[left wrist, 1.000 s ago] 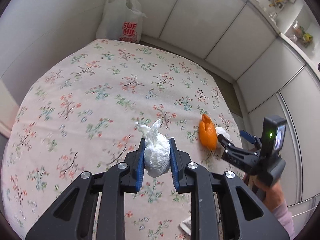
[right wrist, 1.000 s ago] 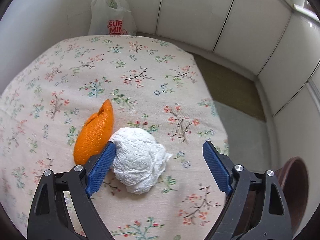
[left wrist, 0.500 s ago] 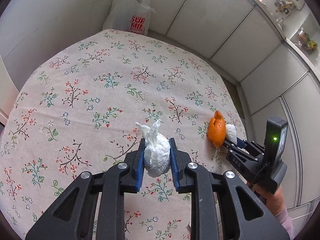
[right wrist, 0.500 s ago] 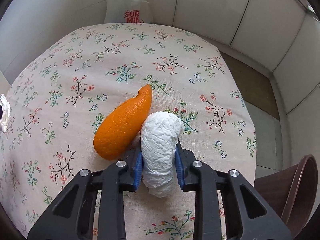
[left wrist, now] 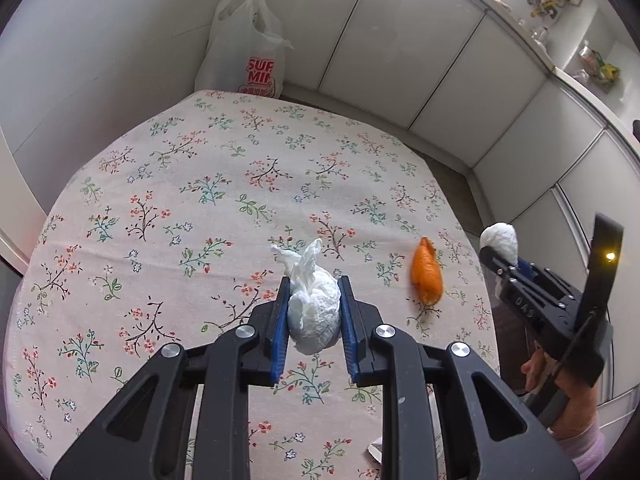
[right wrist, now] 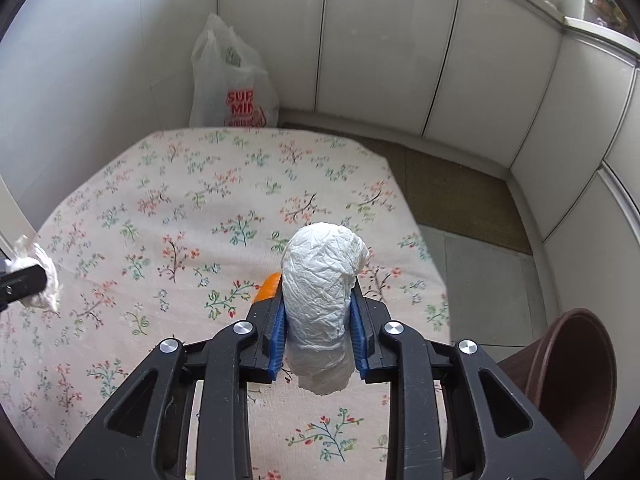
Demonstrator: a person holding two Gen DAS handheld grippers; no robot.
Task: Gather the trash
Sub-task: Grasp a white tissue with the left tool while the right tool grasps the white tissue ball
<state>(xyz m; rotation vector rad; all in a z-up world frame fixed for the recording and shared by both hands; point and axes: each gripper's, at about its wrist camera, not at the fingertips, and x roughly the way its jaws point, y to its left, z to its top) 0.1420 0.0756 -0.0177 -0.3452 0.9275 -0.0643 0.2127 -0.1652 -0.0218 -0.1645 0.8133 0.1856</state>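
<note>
My left gripper point(left wrist: 313, 312) is shut on a crumpled white tissue wad point(left wrist: 314, 312) and holds it above the floral tablecloth point(left wrist: 180, 208). My right gripper point(right wrist: 319, 312) is shut on a second, bigger white tissue wad point(right wrist: 322, 280), lifted off the table; it also shows at the right of the left wrist view point(left wrist: 500, 240). An orange peel point(left wrist: 427, 278) lies on the cloth near the right edge, and in the right wrist view point(right wrist: 269, 286) it is mostly hidden behind my fingers. The left tissue shows at the left edge of the right wrist view point(right wrist: 40, 280).
A white plastic bag with red print point(left wrist: 248, 56) stands on the floor behind the table's far edge, against the wall; it also shows in the right wrist view point(right wrist: 232, 84). A brown bin point(right wrist: 568, 380) stands on the floor to the right of the table. White cabinet panels surround the area.
My right gripper closed on the bigger tissue beside the orange peel and lifted it off the cloth. The peel stayed on the table. My left gripper rose with its tissue.
</note>
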